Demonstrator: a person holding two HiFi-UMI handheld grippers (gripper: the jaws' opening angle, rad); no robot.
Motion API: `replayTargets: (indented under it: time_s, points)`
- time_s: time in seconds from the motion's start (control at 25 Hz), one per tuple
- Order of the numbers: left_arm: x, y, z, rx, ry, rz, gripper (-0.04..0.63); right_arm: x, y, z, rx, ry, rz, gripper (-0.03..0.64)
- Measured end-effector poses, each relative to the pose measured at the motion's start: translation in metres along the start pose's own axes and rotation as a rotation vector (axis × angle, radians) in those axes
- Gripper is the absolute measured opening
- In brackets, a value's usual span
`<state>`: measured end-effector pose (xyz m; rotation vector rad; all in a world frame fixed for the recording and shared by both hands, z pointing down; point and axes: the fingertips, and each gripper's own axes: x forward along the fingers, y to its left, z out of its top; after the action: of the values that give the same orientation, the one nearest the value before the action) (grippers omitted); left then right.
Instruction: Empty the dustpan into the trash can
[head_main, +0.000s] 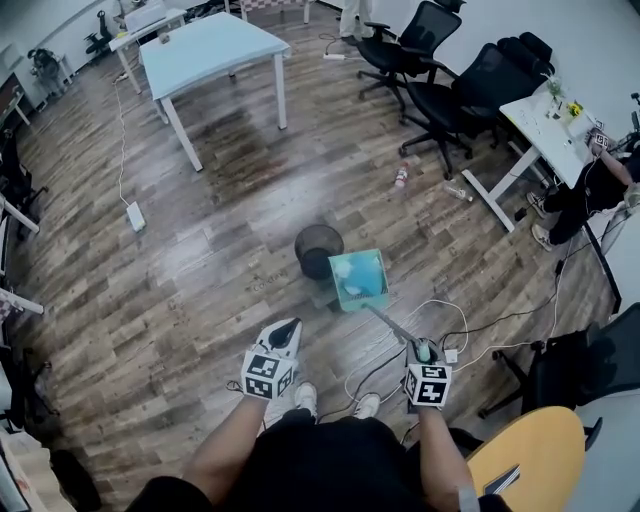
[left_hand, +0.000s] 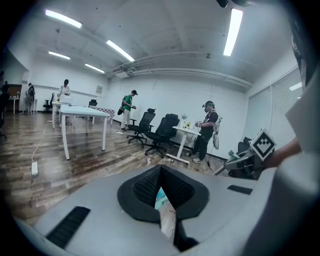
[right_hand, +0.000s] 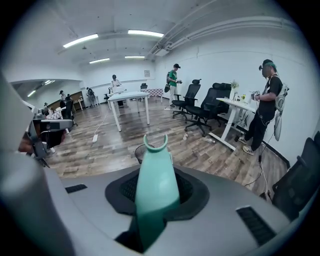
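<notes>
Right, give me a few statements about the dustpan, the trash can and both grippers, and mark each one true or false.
1. The right gripper holds the dustpan by its green handle. True.
2. The trash can lies on its side. False: it stands upright, open top facing up.
3. The left gripper grips a brush. False: its jaws are together with nothing in them.
4. A pale table stands beyond the trash can. True.
5. The dustpan is empty. False: white scraps lie in it.
</notes>
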<state>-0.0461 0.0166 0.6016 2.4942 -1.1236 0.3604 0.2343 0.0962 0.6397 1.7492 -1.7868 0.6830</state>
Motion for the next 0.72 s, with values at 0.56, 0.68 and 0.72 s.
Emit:
replayTargets:
  time_s: [0.56,0.68,0.72]
  points:
    - [0.039,0.052,0.046,0.012,-0.03,0.026,0.011,0.059,-0.013,0.089,-0.009,-0.082,-0.033,0.1]
    - [0.054,0.064,0.052,0.013,-0.018,0.051,0.012,0.075,-0.02,0.102,-0.005,-0.086,-0.016,0.1]
    - [0.061,0.067,0.054,0.011,-0.014,0.059,0.012,0.081,-0.023,0.106,-0.006,-0.088,-0.008,0.1]
